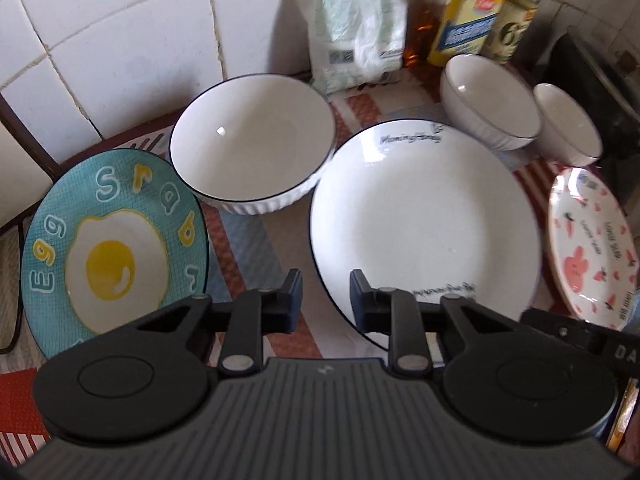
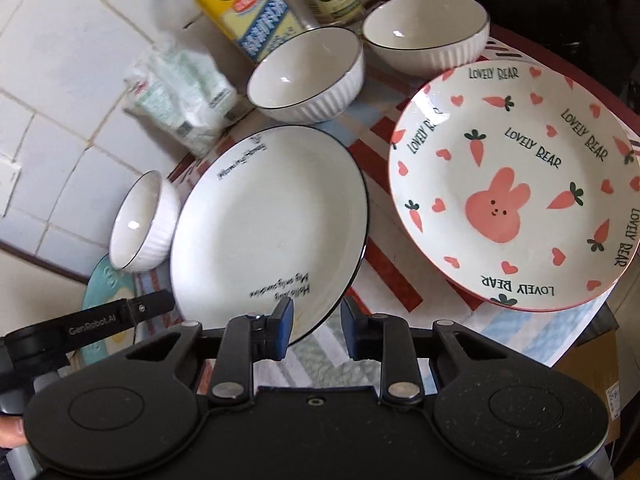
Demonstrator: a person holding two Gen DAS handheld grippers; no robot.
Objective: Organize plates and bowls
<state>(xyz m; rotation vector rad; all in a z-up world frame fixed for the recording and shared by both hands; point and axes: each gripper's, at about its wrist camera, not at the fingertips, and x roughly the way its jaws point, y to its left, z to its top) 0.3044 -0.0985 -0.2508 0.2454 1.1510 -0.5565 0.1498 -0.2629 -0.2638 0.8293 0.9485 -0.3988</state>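
Left gripper [image 1: 325, 300]: jaws narrowly parted, nothing between the pads — poised above the near rim of the white plate [image 1: 424, 228], right pad over that rim.
Right gripper [image 2: 316, 330]: jaws narrowly parted and empty, left pad over the same plate's near edge.
Landmark: white plate, dark-rimmed with script lettering, flat on the striped cloth [image 2: 394, 284].
Egg plate [image 1: 112, 248]: teal, fried-egg print, left of the white plate, apart from it.
Large bowl [image 1: 252, 142]: white, ribbed, behind and left of the white plate, overlapping the egg plate's far rim.
Two smaller bowls [image 2: 306, 74] [image 2: 426, 38]: upright, side by side behind the white plate.
Bunny plate [image 2: 512, 188]: pink carrots and hearts — right of the white plate, not touching.
Packets [image 2: 250, 14]: against the tiled wall [image 1: 120, 40], behind the bowls.
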